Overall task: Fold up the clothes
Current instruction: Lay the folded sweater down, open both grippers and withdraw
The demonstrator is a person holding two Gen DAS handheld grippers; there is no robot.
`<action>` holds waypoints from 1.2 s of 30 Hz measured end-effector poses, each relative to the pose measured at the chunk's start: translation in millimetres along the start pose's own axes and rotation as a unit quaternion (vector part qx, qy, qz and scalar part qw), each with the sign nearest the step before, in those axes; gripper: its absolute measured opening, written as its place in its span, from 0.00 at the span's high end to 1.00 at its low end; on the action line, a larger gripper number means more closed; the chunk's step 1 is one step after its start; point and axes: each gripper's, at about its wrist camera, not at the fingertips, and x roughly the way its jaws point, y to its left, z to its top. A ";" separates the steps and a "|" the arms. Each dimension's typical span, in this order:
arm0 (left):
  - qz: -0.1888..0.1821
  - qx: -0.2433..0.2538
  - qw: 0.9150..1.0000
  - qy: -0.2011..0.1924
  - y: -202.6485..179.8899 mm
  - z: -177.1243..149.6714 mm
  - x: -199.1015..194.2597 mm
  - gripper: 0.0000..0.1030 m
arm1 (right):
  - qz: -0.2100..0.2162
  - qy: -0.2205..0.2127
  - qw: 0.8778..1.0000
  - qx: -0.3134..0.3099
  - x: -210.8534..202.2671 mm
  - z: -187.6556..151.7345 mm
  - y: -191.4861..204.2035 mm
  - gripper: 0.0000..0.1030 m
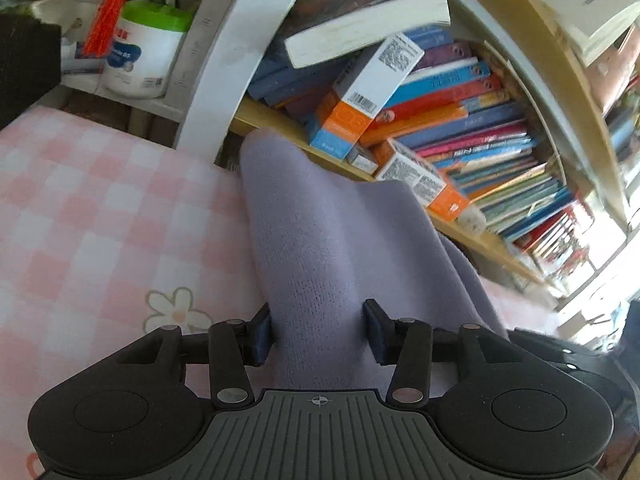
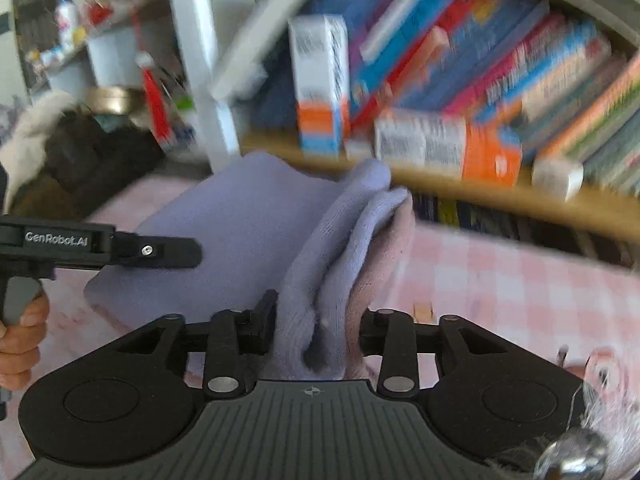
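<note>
1. A lilac knitted garment (image 1: 320, 248) lies on a bed covered with a pink-and-white checked sheet (image 1: 100, 208), its far end reaching the foot of a bookshelf (image 1: 460, 236).
2. The left gripper (image 1: 318, 334) points down at the cloth, its two dark pads standing partly apart with a ridge of the lilac fabric running up between them.
3. The left pad sits against the fabric's edge, while the other pad has a sliver of cloth beside it; I cannot tell whether either one presses.
4. The right gripper (image 2: 316, 330) stands over the garment's other side, where the cloth is bunched into several thick folds (image 2: 352, 240).
5. Its jaws are also part-way apart, the folded bundle filling most of the gap; the left pad touches the cloth, and the right one looks just clear of it.
6. From the right-hand view, the left gripper's black body (image 2: 100, 244) reaches in from the side above the flat part of the garment, with a person's fingers (image 2: 24, 328) wrapped round its handle.
7. Behind the bed, the shelf holds leaning rows of bright books (image 1: 472, 120) and some orange-and-white boxes (image 1: 372, 92).
8. The right-hand view is blurred.
</note>
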 end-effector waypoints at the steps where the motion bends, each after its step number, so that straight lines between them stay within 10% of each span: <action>1: -0.001 -0.001 1.000 0.001 0.8 0.4 -0.2 0.53 | 0.001 0.000 1.000 0.015 1.7 -3.1 -4.9 0.56; 14: 0.052 0.058 0.997 0.003 -18.1 1.9 -14.7 0.41 | -0.047 0.010 0.996 0.072 -15.8 -7.9 -14.8 0.18; 36: 0.090 0.105 0.990 -0.016 -59.4 -47.7 -86.5 0.36 | -0.091 0.005 0.993 0.079 -96.3 -43.4 35.2 0.13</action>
